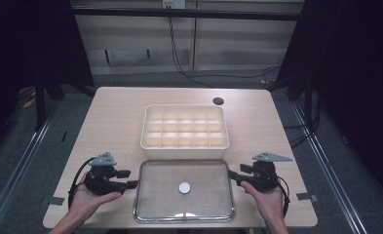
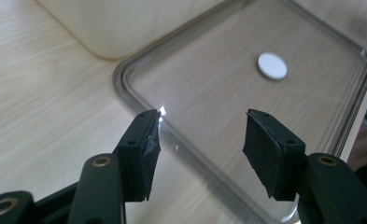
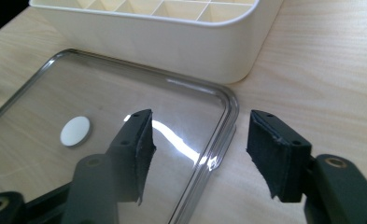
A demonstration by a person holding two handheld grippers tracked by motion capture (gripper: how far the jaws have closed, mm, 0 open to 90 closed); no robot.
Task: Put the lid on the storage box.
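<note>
Two tools flank a clear lid (image 1: 184, 191) lying flat on the surface (image 1: 116, 122), just in front of a cream divided box (image 1: 184, 126). Left tool (image 1: 128, 184) and right tool (image 1: 234, 176) both stand with jaws spread, holding nothing, each at a short side of the lid. Its thin, glossy rim could slip from the pads if either side grips unevenly, tilting it against the box wall. Bare surface lies to both sides; the box closes off the far edge.

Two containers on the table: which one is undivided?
The clear flat tray, nearest the person between the two grippers: one open well with a white disc in it. The cream box behind it is partitioned into compartments.
</note>
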